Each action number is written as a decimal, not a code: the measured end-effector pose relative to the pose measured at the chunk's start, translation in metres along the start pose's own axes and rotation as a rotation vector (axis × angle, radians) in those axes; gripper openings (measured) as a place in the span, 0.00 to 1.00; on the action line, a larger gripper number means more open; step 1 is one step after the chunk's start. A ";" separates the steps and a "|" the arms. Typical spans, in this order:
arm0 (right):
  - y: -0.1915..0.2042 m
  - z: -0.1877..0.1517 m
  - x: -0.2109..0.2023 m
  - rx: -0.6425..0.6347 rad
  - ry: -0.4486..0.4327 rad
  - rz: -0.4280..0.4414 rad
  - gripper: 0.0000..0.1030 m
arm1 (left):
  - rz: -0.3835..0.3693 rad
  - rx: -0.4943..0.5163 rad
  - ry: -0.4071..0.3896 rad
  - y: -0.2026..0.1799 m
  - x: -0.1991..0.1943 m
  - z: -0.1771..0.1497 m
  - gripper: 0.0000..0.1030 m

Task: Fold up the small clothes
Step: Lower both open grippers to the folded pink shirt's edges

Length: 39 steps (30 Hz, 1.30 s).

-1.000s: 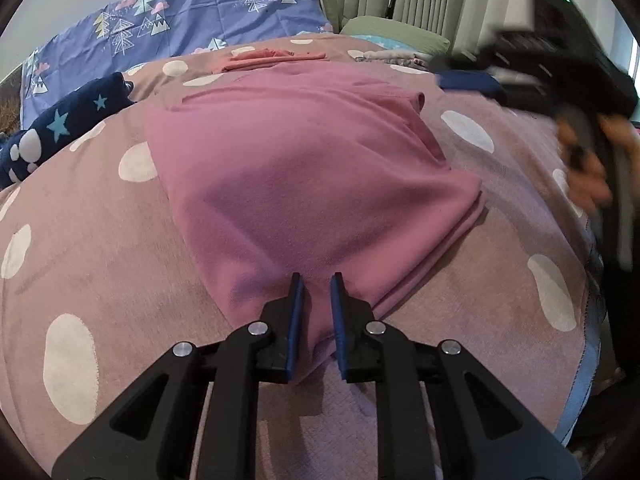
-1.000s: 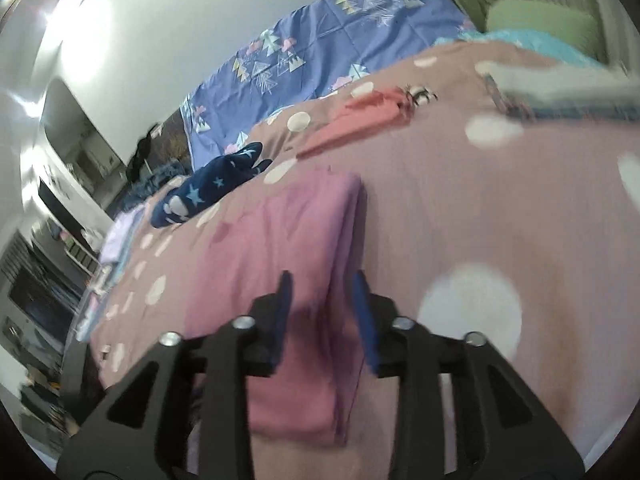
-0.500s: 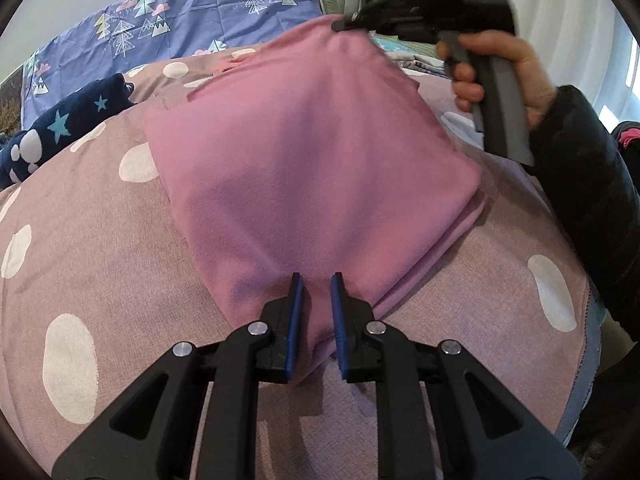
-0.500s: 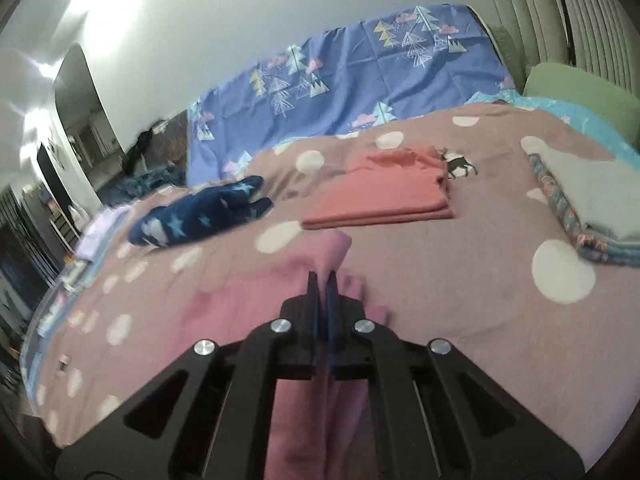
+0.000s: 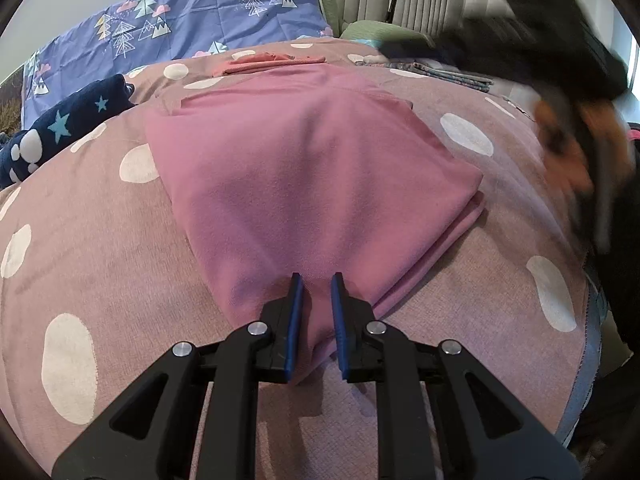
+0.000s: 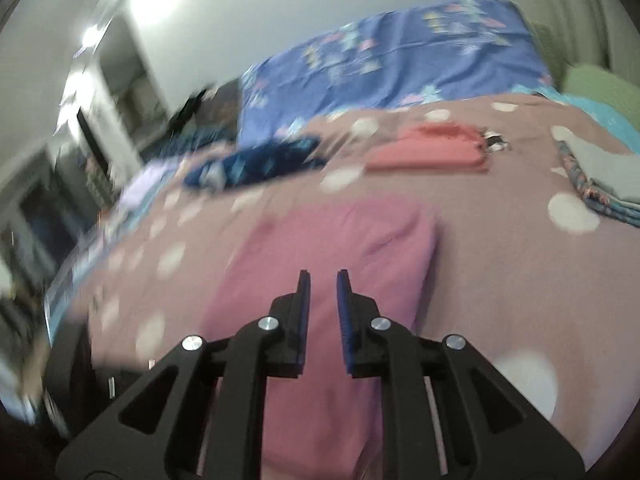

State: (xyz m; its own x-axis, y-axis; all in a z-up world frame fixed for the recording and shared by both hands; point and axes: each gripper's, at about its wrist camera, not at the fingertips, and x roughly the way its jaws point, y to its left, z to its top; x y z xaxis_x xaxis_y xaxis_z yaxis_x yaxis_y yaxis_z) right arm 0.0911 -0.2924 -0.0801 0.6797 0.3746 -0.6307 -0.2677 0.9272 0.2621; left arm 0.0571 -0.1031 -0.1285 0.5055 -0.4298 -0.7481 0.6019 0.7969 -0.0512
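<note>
A pink garment (image 5: 312, 176) lies folded flat on the mauve polka-dot bedspread (image 5: 100, 280). My left gripper (image 5: 317, 280) sits at the garment's near corner, shut on the cloth, which fills the narrow gap between its blue pads. In the right wrist view my right gripper (image 6: 323, 276) hovers over the pink garment (image 6: 328, 248). Its jaws are opening and nothing is between them. In the left wrist view the right gripper (image 5: 404, 46) is a dark blur at the upper right, held by a person's hand (image 5: 568, 148).
A folded coral garment (image 6: 432, 146) and a navy star-print piece (image 6: 256, 160) lie farther back. A folded grey and patterned stack (image 6: 600, 176) sits at the right. Blue tree-print bedding (image 5: 180, 28) runs along the back. The bed's edge (image 5: 588, 360) drops off on the right.
The right gripper let go of the pink garment's far corner, which it held lifted half a second ago. That corner now lies flat. The right gripper swung away rightward. The left gripper kept still.
</note>
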 end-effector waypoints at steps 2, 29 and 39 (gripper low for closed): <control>-0.006 -0.036 0.023 0.031 0.147 -0.077 0.15 | 0.008 0.007 -0.002 -0.001 0.000 -0.001 0.16; -0.020 0.008 -0.001 0.068 -0.011 -0.043 0.32 | 0.063 -0.174 -0.002 0.073 0.028 0.039 0.64; -0.027 0.010 -0.008 0.050 -0.010 -0.083 0.56 | 0.031 -0.218 -0.027 0.081 0.013 0.042 0.65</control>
State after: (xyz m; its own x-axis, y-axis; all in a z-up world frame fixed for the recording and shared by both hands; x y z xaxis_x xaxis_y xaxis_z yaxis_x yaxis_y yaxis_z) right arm 0.0996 -0.3208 -0.0744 0.7053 0.2961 -0.6441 -0.1758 0.9533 0.2456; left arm 0.1385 -0.0617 -0.1151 0.5396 -0.4126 -0.7339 0.4392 0.8816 -0.1727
